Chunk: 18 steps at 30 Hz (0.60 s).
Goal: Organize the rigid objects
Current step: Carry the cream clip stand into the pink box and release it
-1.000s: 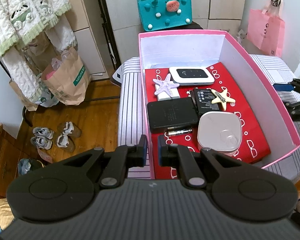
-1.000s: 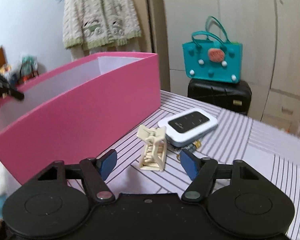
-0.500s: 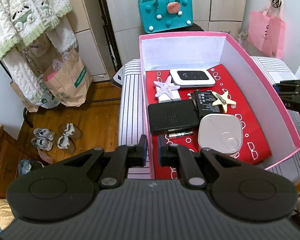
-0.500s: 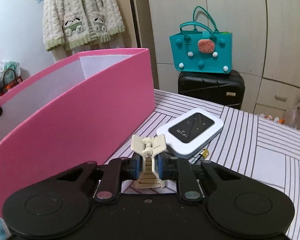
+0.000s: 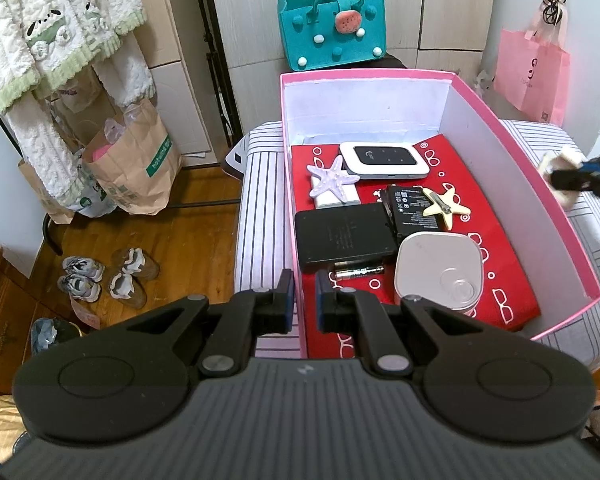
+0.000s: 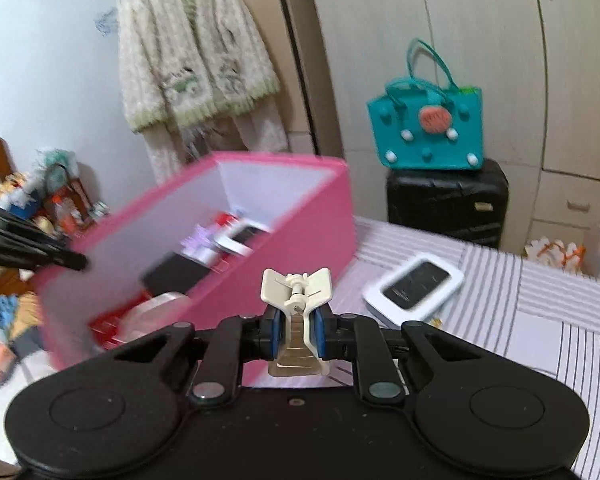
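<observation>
My right gripper is shut on a cream hair claw clip and holds it in the air beside the pink box; it also shows at the right edge of the left wrist view. My left gripper is shut on the near wall of the pink box. The box holds a white wifi router, a purple starfish, a black case, a yellow starfish clip, a battery and a white round tin.
A second white wifi router lies on the striped bedcover right of the box. A teal bag sits on a black suitcase behind. Paper bags and shoes are on the wooden floor at left.
My right gripper closed on the cream claw clip and lifted it off the bedcover, up to the height of the box rim. My left gripper kept its hold on the box wall.
</observation>
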Available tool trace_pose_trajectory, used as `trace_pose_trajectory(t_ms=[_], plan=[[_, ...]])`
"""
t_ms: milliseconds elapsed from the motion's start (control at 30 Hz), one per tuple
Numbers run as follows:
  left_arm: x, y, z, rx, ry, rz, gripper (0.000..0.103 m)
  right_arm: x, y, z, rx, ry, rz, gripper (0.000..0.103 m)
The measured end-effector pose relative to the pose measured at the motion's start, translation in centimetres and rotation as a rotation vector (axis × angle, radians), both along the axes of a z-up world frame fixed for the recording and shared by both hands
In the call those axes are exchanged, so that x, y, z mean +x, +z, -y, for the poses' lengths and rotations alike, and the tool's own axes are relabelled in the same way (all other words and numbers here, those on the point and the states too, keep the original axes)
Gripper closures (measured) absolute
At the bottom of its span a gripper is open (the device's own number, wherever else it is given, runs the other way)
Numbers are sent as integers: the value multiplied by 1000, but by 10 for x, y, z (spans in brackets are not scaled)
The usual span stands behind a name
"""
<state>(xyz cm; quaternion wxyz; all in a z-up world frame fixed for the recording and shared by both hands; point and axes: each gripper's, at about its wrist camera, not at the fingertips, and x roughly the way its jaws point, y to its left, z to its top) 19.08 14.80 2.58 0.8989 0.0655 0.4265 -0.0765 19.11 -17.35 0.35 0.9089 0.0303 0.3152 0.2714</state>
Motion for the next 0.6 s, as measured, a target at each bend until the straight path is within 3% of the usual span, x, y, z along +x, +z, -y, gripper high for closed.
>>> trace_pose_trajectory(t_ms=[167,300,600], plan=[[0,0,-2,-18,4,2,95,-17,36,-11,76,71,24,83],[-1,-1,-3,-18,-1,7,95,-16,50,-27,129,172,-22,83],[2,-3,-2,-17,-10,3,93,12,43,-93,117,328,-245,83]])
